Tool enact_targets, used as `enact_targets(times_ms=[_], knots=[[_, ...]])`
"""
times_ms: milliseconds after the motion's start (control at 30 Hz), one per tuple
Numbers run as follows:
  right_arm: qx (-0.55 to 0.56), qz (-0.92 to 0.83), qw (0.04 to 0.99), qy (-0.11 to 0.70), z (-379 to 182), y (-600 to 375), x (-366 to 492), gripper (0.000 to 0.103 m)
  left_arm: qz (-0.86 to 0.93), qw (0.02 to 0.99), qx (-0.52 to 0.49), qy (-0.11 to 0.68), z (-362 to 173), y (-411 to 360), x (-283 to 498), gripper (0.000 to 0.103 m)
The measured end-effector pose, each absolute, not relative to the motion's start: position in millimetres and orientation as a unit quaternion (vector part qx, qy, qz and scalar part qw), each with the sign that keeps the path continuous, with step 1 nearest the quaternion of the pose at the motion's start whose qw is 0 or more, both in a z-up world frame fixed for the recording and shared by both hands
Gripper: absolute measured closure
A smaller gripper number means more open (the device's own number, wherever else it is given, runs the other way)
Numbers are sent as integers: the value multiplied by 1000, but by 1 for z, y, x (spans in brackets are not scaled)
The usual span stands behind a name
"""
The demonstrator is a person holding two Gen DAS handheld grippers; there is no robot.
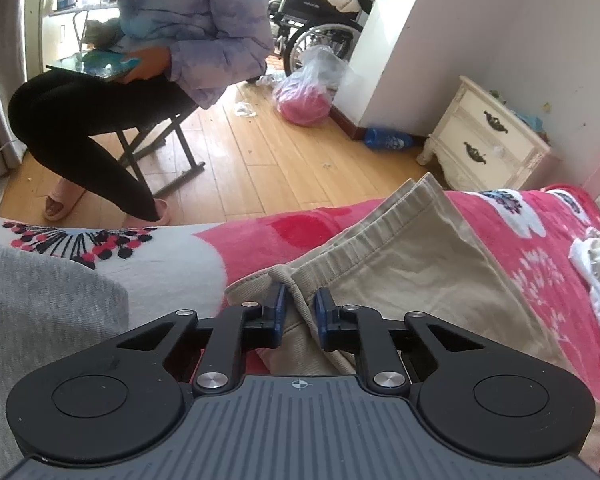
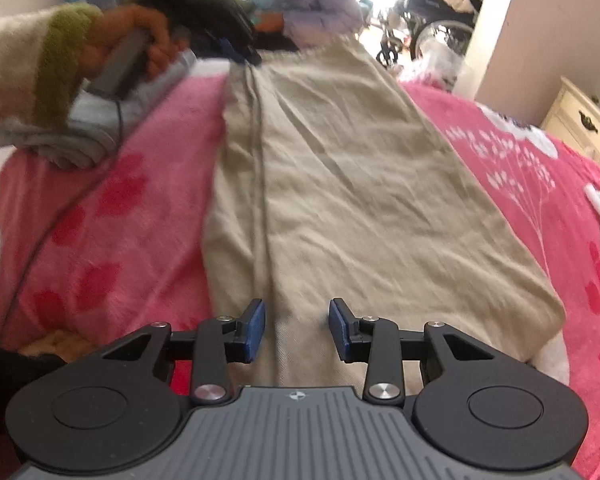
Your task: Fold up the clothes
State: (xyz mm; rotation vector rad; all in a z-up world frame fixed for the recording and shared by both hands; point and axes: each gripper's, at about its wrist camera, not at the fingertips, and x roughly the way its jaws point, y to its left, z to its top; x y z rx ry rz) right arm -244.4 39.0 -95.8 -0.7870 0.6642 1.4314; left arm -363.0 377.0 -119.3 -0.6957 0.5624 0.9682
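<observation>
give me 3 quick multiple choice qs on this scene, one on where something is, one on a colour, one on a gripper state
1. Where do the trousers lie?
A. on the pink blanket
B. on the wooden floor
C. on the wheelchair

2. What colour are the trousers?
A. black
B. beige
C. blue

3. How does the right gripper stand?
A. clamped on a grey towel
B. open over the trousers
C. shut on a bottle

Answers:
1. A, the cloth is spread flat on the pink blanket.
2. B, the fabric is a sandy beige in both views.
3. B, its fingers stand apart with beige cloth showing between them.
</observation>
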Motion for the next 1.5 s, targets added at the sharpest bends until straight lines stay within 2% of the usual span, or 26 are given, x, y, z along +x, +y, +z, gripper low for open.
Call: enact_targets(times_ms=[300,333,400,433,700,1067,1133,1200,1267,1300,1367,1500], knots=[[-399,621,626,252,-115,51,-263,66,451,794,-312,262,-120,377,-360,89],[-399,618,629,250,-115,51,-263,82,451,795,-311,261,-120,376,-361,90],[-397,613,635,250,-111,50,-261,95,450,798,-308,256,-120,374,-363,94],[-397,614,636,248,-108,48,-259,98,449,800,-307,252,-119,374,-364,95],[-408,616,636,224,-86,36,-260,100,442,813,-296,235,-108,364,-367,99],[-408,622,625,237,-94,32,-264,100,442,814,-270,261,-114,360,-364,99],[-411,616,620,260,-104,33,-261,97,443,814,-256,275,-119,360,-360,97],[-392,605,626,297,-109,33,-253,87,442,818,-225,291,-123,357,-355,91],[-367,611,625,318,-106,27,-249,64,445,819,-202,300,-121,353,-352,87],[-355,617,624,323,-101,22,-247,61,447,819,-192,304,-120,351,-351,79],[-330,629,624,325,-91,10,-244,60,452,818,-177,308,-115,348,-352,68],[-265,623,654,338,-69,-7,-225,62,473,823,-177,259,-93,337,-368,64]])
